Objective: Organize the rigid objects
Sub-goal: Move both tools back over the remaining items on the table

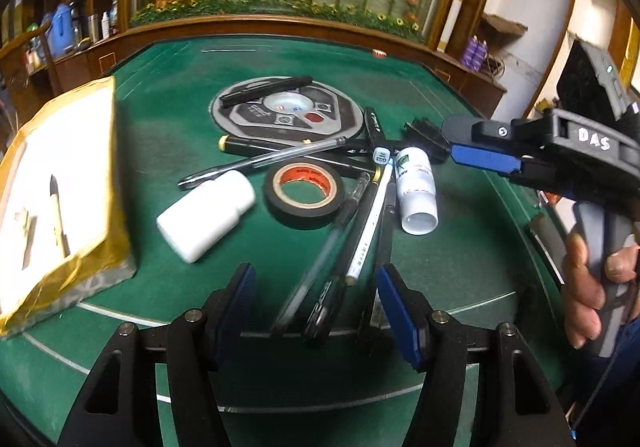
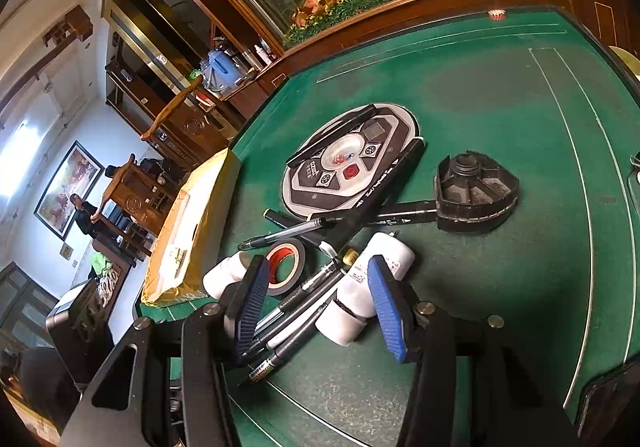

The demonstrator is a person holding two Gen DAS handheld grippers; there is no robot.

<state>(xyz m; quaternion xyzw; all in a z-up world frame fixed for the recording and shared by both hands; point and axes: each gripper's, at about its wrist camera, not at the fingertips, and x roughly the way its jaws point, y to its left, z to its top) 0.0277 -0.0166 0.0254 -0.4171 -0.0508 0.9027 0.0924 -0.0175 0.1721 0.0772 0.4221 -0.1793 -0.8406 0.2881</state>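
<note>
Nearest to the left wrist camera, the left gripper [image 1: 316, 311] hangs over the green table [image 1: 460, 255] with its blue pads spread apart and nothing pinched. Under the gap between them lie the near ends of a bundle of pens [image 1: 352, 231], which fan away from the camera.

In the right wrist view, the right gripper [image 2: 316, 307] also stands spread. The same pens and the white bottle with the label [image 2: 376, 271] lie between its fingers, but the pads do not press on them.

A little farther, the roll of black tape [image 1: 304, 193] lies flat, just beside the pens. On its left lies a plain white bottle [image 1: 206, 215] on its side. A clear pen [image 1: 260, 161] crosses behind both.

At the left edge sits the yellow box [image 1: 60, 187], open, with a small brush-like thing inside.

Behind the tape is the round dice panel [image 1: 286, 113] in the table, with a black marker [image 1: 266, 87] lying on it. To its right, seen best by the right camera, stands a black fan-shaped holder [image 2: 476, 193], touching the end of one marker.

At the right of the left view, a hand [image 1: 592, 287] holds the right gripper's handle.
</note>
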